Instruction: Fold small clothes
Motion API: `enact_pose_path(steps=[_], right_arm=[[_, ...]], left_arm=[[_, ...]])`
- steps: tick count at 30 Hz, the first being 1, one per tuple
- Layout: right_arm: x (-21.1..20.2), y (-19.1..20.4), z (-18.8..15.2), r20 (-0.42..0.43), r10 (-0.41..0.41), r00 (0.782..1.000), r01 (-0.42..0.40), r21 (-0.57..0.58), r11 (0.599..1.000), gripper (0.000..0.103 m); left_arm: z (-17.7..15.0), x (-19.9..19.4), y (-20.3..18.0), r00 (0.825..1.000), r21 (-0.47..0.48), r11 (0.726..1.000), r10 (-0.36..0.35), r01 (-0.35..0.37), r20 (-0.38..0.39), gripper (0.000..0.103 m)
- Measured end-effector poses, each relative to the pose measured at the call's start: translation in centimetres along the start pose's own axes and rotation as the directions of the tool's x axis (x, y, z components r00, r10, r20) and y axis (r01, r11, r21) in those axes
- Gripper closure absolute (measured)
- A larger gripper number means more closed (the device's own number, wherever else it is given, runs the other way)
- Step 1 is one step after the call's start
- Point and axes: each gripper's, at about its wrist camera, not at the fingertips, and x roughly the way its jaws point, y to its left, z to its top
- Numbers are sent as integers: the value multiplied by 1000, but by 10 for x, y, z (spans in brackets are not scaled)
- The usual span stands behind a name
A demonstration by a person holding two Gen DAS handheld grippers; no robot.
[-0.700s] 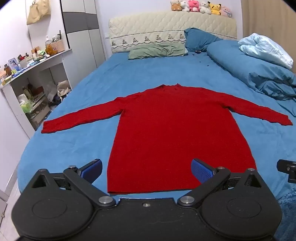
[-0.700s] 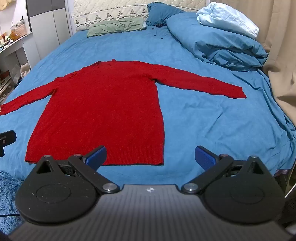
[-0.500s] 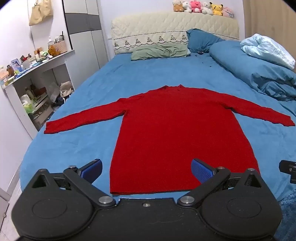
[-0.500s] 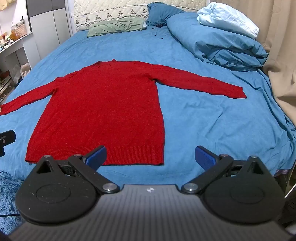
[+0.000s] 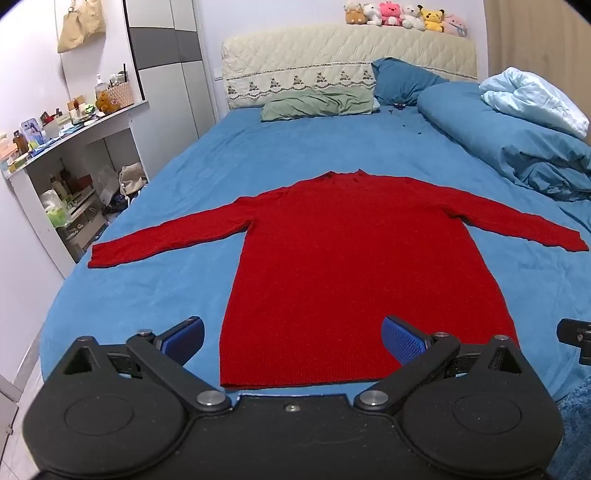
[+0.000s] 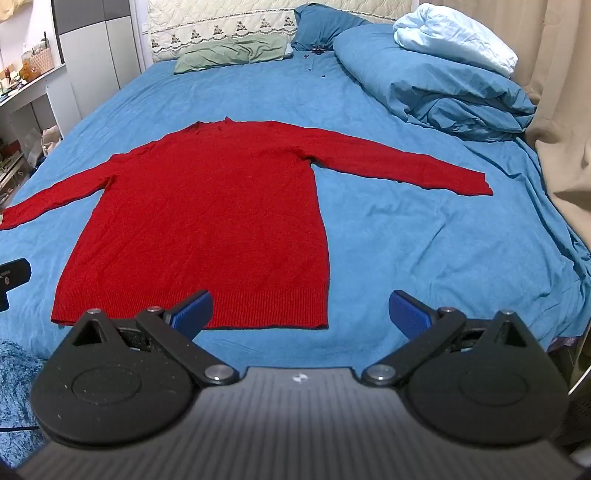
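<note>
On the blue bed (image 5: 184, 177), a flat, seemingly ribbed-hem red knit sweater (image 5: 354, 266) faces left tool (image 5: 291, 338) and right tool (image 6: 299, 312), both wide, empty.

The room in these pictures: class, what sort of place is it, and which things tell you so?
Most likely a home bedroom. A red sweater lies spread flat on a bed with a padded headboard, a pillow and a bunched duvet. Plush toys line the headboard's top.

Bare blue bed (image 6: 424, 236) surrounds the flat red sweater (image 6: 207, 221); a heaped duvet (image 6: 443, 81) crowds the right side, seemingly clear of the sleeve.
</note>
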Motion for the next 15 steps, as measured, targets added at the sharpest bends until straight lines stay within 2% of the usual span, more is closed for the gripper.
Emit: enact_pose_path(steps=[15], right_arm=[[-1, 2, 0, 3, 2, 1000, -2, -3, 1000, 0]], left_arm=[[1, -1, -1, 1000, 8, 1000, 1, -1, -3, 0]])
